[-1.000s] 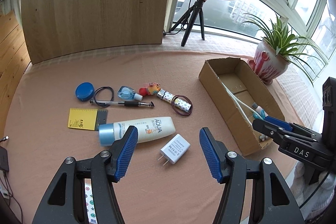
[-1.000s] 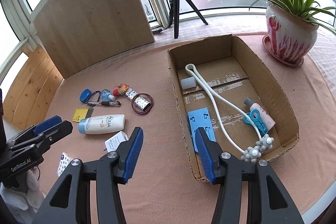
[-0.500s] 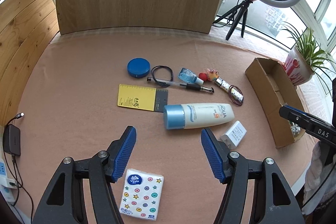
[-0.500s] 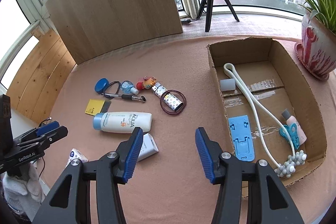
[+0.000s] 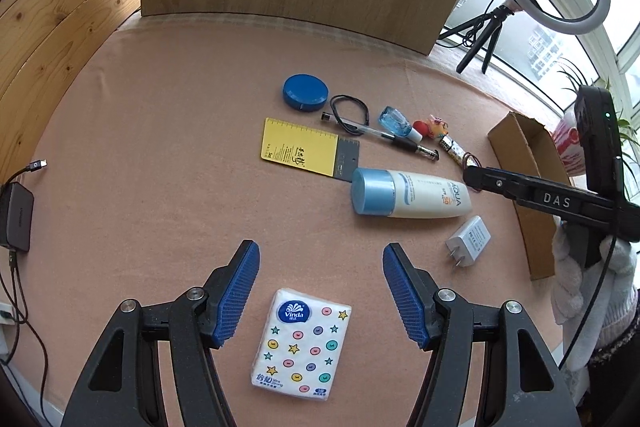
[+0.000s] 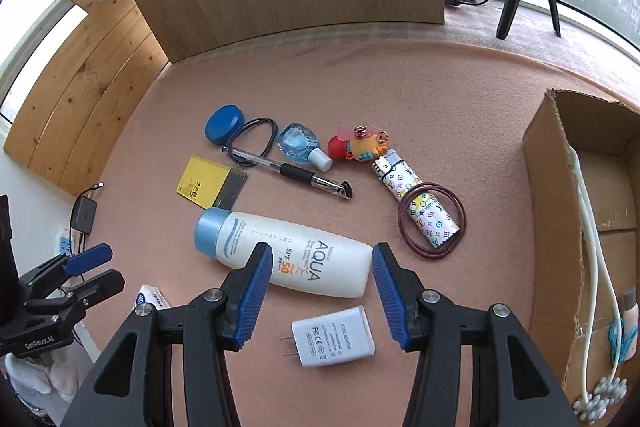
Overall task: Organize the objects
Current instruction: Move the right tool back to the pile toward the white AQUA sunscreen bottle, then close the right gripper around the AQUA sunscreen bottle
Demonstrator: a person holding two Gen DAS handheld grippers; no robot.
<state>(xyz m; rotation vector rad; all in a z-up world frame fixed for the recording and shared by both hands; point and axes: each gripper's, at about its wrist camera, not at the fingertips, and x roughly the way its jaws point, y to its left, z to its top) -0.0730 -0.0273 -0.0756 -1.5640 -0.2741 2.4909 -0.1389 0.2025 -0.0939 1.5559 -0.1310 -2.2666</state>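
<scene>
Both tongs open, nothing gripped. Left tongs [image 5: 320, 291] over tissue pack [image 5: 302, 347]; right tongs [image 6: 316, 291] over charger [image 6: 334, 337], partly covering sunscreen bottle [image 6: 280, 251]. Box [image 6: 560, 227] cut off at desk [image 6: 440, 107] edge.

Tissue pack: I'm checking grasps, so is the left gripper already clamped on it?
No: the tissue pack lies flat between the left gripper's open jaws, untouched.

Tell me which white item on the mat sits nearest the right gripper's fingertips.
The white plug adapter, lying just below the right gripper; the sunscreen bottle lies just beyond it.
</scene>
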